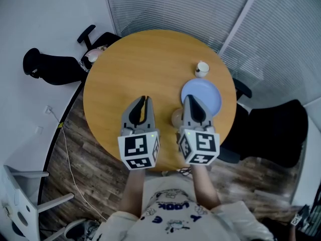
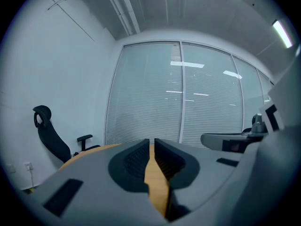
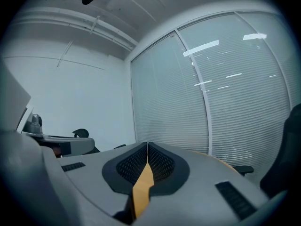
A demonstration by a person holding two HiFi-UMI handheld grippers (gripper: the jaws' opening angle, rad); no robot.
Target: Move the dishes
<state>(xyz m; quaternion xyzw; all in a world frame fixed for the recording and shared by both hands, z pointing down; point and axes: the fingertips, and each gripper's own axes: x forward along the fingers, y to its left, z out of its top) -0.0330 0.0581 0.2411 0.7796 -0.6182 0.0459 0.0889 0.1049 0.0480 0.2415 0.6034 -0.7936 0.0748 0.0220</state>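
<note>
Far left of the head view: black chair (image 1: 55, 68) off the table's edge, not part of the job.

Left gripper (image 1: 145, 99) is over the lower-middle of the round wood table (image 1: 130, 69), pointing toward the top of the frame. Its own view shows the jaws a thin slit apart w/ only bare tabletop showing thru the gap, so nothing is pinched. No dish is near it; that side of the table is bare wood.

Just right of it, a small pale round dish (image 1: 176, 117) (bowl or cup, can't tell which) is half hidden by the right gripper's body, near the table's lower edge.

Right gripper (image 1: 188, 98): tips pressed together in its own view, nothing between them. In the head view it overlaps the lower-left rim of the blue plate (image 1: 205, 92); can't tell if it touches, prob. hovering above.

The plate is right of centre, flat on the table. Above it, near the upper-right edge, stands a white cup (image 1: 201, 69), apart from the plate. Far right: another dark chair (image 1: 273, 129).

Progress, as a judgement: all 3 dishes are on the table and neither tool holds one, so no carry is under way. The right tool would have to spread before taking the plate or the pale dish. Where they should go isn't shown.
</note>
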